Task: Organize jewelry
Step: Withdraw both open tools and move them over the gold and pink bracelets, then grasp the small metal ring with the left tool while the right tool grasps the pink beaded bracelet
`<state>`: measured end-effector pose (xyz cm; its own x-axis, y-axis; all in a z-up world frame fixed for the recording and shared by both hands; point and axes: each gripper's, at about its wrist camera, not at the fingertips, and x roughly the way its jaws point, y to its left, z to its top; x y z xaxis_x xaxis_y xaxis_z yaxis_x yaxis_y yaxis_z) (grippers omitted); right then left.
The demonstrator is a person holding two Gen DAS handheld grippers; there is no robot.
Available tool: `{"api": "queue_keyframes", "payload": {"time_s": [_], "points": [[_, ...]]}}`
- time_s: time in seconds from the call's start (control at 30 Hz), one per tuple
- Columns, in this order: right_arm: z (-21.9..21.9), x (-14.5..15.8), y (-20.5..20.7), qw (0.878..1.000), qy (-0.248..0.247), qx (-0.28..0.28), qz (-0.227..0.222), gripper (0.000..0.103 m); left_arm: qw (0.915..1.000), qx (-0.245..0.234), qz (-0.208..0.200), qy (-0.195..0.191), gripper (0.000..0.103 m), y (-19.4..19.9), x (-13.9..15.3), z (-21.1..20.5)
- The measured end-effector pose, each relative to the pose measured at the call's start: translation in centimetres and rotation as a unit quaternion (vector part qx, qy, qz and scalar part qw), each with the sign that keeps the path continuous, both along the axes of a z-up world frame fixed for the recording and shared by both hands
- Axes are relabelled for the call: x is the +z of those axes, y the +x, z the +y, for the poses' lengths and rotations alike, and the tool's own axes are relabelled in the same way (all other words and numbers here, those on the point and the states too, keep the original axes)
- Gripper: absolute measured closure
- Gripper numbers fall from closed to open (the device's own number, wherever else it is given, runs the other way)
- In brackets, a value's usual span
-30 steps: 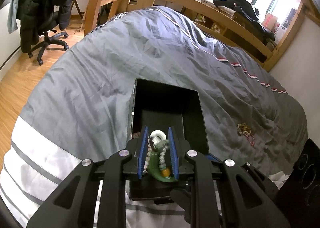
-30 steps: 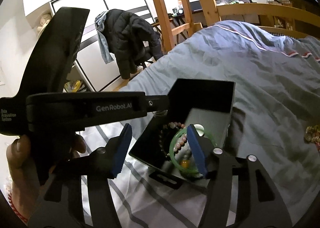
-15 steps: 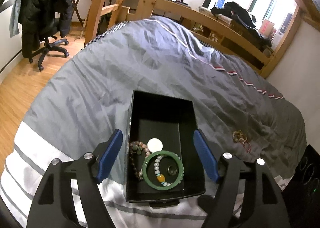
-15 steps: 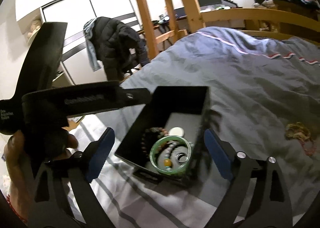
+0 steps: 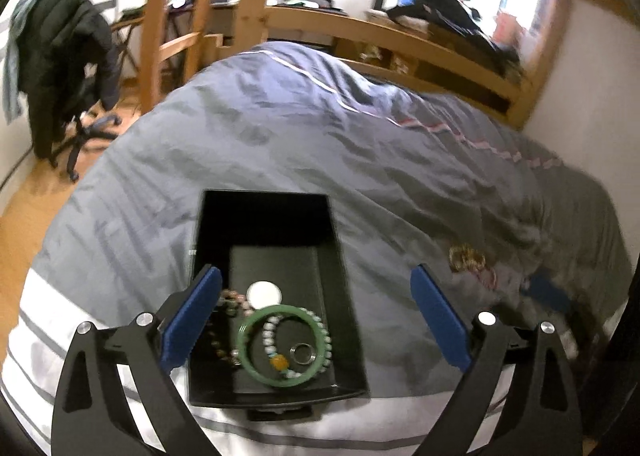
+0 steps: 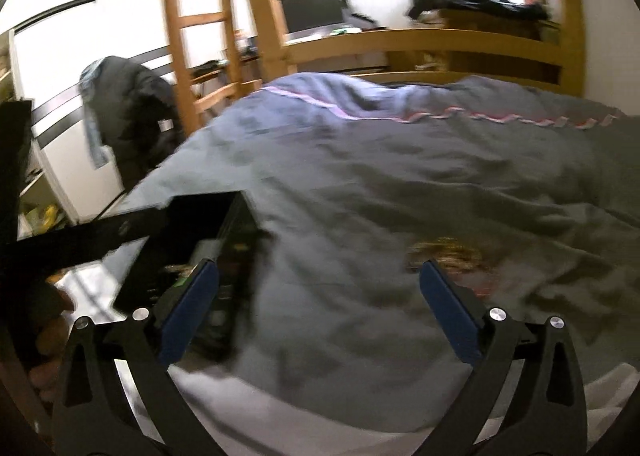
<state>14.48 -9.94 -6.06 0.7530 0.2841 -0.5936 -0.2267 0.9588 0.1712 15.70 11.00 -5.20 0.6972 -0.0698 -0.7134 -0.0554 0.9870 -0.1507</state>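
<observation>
Moved: green bangle has left the left gripper; it lies in the black box.
Left gripper: jaws opening wide, holding nothing.
Right gripper: jaws opening, empty.
Loose jewelry: on the gray duvet, two o'clock of the right gripper.

Your left gripper tilted downward, jaws opening wide, nothing pressed between its pads, your right gripper likewise angled down, jaws opening, empty
</observation>
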Motion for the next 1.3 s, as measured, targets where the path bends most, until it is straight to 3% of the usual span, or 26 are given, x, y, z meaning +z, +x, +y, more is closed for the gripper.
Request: {"api": "queue_keyframes", "payload": {"time_s": [0.33, 0.57, 0.8, 0.97, 1.3], "points": [[-6.6, -3.0, 1.7, 0.995, -0.024, -0.095, 0.029, 0.004, 0.9955, -0.090, -0.012, 0.028, 0.009, 1.2, -1.5, -7.4], [-8.4, -4.7, 3.2, 0.993, -0.017, -0.111, 0.043, 0.004, 0.9918, -0.127, -0.001, 0.017, 0.009, 4.2, -3.7, -11.5], [-9.3, -7.1, 5.4, 0.992, -0.002, -0.103, 0.077, 0.027, 0.9879, -0.153, 0.019, 0.014, 0.016, 7.2, -6.4, -14.0], [-9.1, -8.8, 6.8, 0.991, -0.003, -0.097, 0.097, 0.030, 0.9849, -0.171, 0.028, 0.007, 0.018, 8.9, -8.2, -15.0], [-9.1, -10.4, 7.9, 0.986, -0.002, -0.112, 0.121, 0.042, 0.9820, -0.181, 0.054, -0.009, 0.048, 11.0, -10.5, -15.8]]}}
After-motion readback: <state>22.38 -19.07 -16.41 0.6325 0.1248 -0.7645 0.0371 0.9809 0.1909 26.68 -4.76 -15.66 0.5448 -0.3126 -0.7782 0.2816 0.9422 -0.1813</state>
